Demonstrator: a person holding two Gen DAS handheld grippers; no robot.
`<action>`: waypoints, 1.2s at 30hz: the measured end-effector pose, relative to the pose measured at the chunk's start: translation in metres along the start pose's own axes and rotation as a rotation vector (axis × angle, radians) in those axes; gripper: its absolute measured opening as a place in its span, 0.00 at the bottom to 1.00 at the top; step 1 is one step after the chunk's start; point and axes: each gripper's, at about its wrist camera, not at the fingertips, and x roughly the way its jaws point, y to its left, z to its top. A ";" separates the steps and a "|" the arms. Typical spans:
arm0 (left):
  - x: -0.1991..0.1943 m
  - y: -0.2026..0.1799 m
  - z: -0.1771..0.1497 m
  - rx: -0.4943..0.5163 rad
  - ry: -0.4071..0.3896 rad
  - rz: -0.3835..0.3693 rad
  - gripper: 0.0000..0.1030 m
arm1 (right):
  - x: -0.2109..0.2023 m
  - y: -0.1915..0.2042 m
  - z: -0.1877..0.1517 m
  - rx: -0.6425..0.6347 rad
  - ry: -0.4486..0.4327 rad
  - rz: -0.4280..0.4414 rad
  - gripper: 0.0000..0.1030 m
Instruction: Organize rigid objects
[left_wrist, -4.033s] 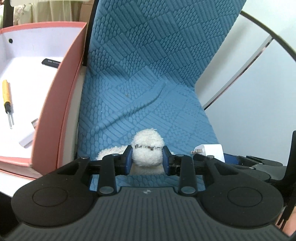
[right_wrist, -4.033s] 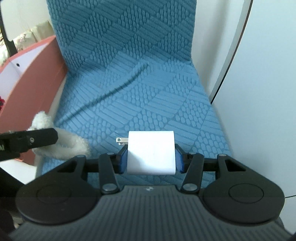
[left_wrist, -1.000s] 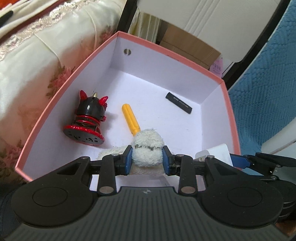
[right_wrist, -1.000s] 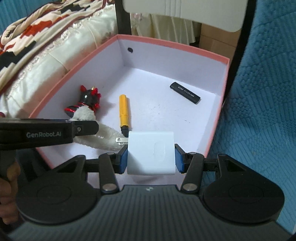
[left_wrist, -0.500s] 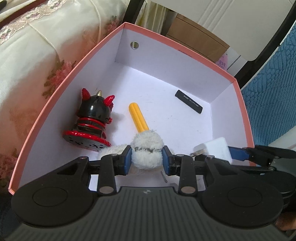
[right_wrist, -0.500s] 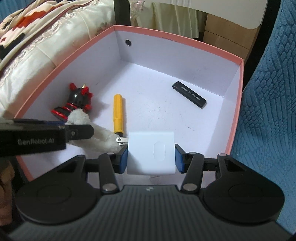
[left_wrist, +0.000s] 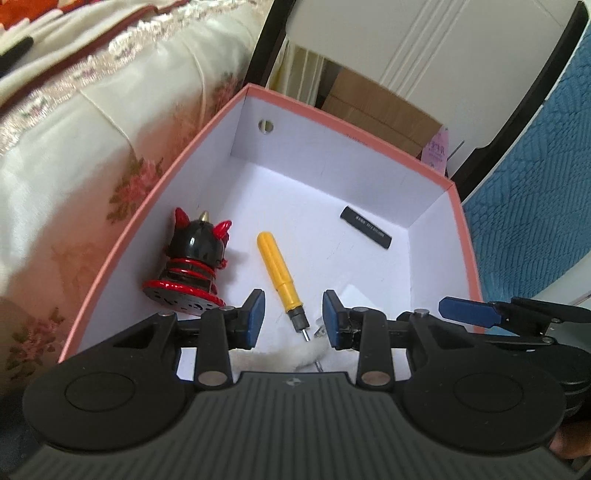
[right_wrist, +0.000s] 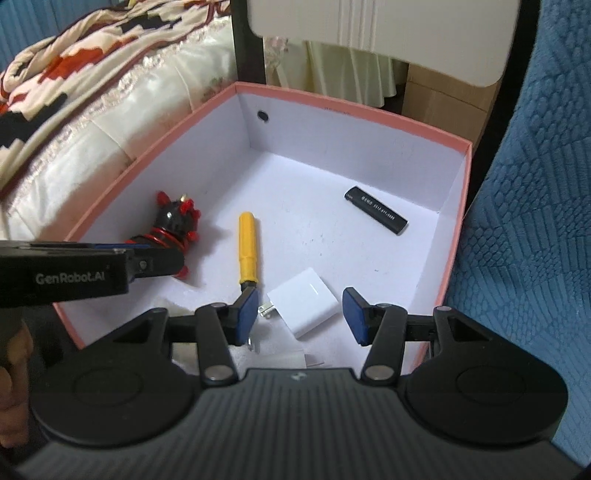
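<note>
The white charger (right_wrist: 303, 307) lies flat on the floor of the pink box (right_wrist: 454, 236), near the front, its metal prongs pointing left toward the tip of the yellow screwdriver (right_wrist: 248, 248). I have my right gripper (right_wrist: 300, 314) poised above it with both blue pads spread wide and nothing between them. My left gripper (left_wrist: 293, 319) is likewise spread and empty; just below its pads a fluffy white toy (left_wrist: 291, 356) rests on the box floor, mostly hidden by the gripper body. Also in the box are a red and black horned figure (left_wrist: 192, 266) standing near the left wall, and a black stick (right_wrist: 376, 215) lying well apart near the far right corner. I judge the main risk to be in pulling away: the right gripper's left pad sits close to the screwdriver tip and the charger's prongs, so a sideways drift could nudge either one. The left gripper hangs low beside the figure, and a careless swing could topple it. Both grippers tilt downward into the box, side by side, the left one reaching in from the near left edge, a hand (right_wrist: 11, 373) partly visible behind it.
</note>
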 end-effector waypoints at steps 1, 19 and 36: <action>-0.005 -0.001 0.000 0.002 -0.007 0.001 0.37 | -0.005 0.000 0.000 0.002 -0.009 -0.002 0.52; -0.100 -0.045 -0.036 0.061 -0.125 -0.017 0.41 | -0.111 -0.009 -0.045 0.074 -0.166 -0.008 0.52; -0.173 -0.077 -0.084 0.119 -0.198 -0.006 0.60 | -0.186 -0.007 -0.092 0.116 -0.264 0.011 0.52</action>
